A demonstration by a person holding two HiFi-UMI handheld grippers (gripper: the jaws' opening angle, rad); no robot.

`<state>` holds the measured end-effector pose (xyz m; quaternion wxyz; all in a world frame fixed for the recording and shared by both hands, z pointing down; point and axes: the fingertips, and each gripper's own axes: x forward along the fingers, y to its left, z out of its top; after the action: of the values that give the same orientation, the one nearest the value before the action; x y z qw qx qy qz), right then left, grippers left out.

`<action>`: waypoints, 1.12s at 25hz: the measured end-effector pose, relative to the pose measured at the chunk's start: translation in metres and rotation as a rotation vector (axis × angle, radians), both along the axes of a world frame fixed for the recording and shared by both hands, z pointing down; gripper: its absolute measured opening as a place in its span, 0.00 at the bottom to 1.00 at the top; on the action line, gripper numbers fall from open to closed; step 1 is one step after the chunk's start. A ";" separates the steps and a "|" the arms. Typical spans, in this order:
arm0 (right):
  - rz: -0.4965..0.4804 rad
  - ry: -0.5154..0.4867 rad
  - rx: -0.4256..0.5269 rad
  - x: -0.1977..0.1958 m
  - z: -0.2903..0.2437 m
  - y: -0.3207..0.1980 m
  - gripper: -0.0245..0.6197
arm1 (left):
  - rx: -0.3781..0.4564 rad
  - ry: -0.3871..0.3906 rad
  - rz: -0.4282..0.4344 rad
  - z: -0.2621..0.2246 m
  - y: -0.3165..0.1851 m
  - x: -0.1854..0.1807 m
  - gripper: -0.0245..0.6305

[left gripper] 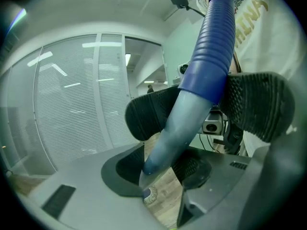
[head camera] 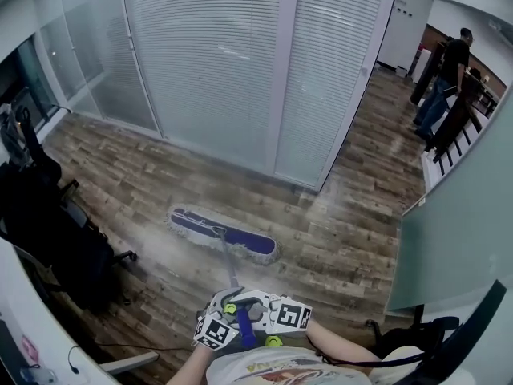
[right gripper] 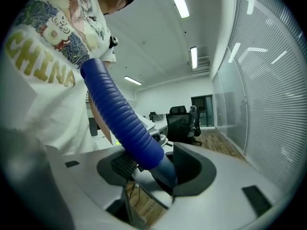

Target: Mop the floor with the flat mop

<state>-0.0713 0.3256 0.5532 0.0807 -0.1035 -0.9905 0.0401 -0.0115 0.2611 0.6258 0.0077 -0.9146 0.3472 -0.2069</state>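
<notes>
Wood-grain planks make up the floor (head camera: 361, 239), and the mop head (head camera: 223, 234) lies flat on them near the middle of the head view. It is a purple pad with a pale fringe, slanting from upper left to lower right. From its middle the handle (head camera: 232, 275) runs down the frame to my two tools at the bottom centre. Left tool (head camera: 220, 315) and right tool (head camera: 272, 315) sit side by side, nearly touching, both on the blue ribbed sleeve (head camera: 243, 327) at the top of the handle.

In the left gripper view I see the black pads (left gripper: 153, 111) closed on the handle just where the blue sleeve gives way to the pale shaft, which runs on down toward the floor. In the right gripper view that tool is clamped on the ribbed sleeve, which crosses from upper left down between the jaws.

Behind the mop head a glass partition with closed blinds (head camera: 216, 62) fills the upper part of the head view. I can see a black office chair (head camera: 56, 239) at the left edge, well apart from the mop head, and a person in dark clothes (head camera: 449, 70) in the upper right corner
</notes>
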 end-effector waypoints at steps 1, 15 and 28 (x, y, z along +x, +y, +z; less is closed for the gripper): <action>0.010 0.001 -0.001 -0.007 -0.002 -0.013 0.38 | -0.002 0.004 0.012 -0.001 -0.012 -0.007 0.26; 0.126 0.006 -0.007 -0.111 -0.008 -0.152 0.38 | -0.020 0.017 0.127 -0.006 -0.144 -0.104 0.26; 0.167 -0.013 -0.022 -0.127 -0.004 -0.252 0.38 | -0.017 0.031 0.169 -0.001 -0.243 -0.118 0.26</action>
<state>-0.1983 0.0740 0.5496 0.0694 -0.0217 -0.9957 0.0566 -0.1296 0.0184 0.6248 0.0120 -0.9439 0.2669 -0.1942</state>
